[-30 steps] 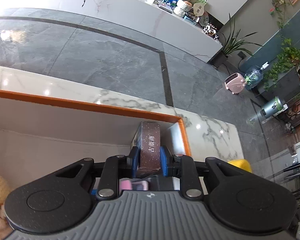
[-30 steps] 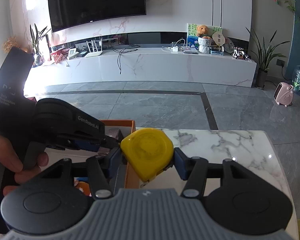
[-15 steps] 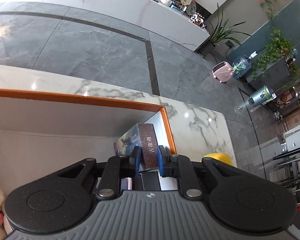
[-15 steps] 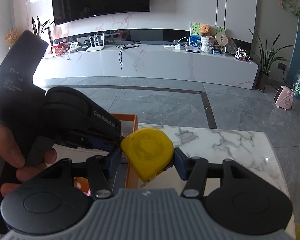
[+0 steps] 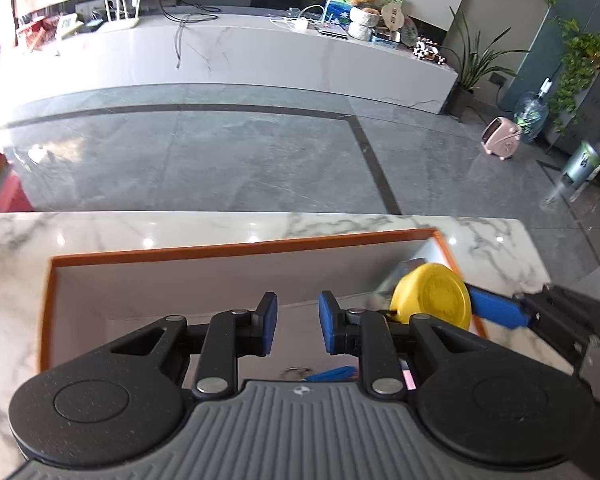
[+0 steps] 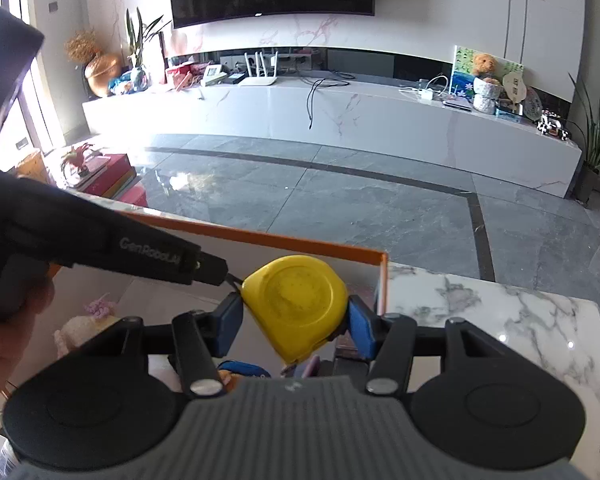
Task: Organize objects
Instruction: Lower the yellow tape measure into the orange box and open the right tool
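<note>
My right gripper is shut on a yellow tape measure and holds it over the right end of an orange-rimmed white box. The tape measure also shows in the left wrist view, above the box's right corner. My left gripper is open and empty over the middle of the box. A dark carton stands in the box's right corner, mostly hidden behind the tape measure. The left gripper's body crosses the right wrist view at left.
The box sits on a white marble table. Inside the box are a plush toy, a blue item and a pink item. Grey floor lies beyond the table's far edge.
My left gripper let go of the dark carton, opened, and swung left over the box's middle. My right gripper carried the tape measure left over the box's right end.
</note>
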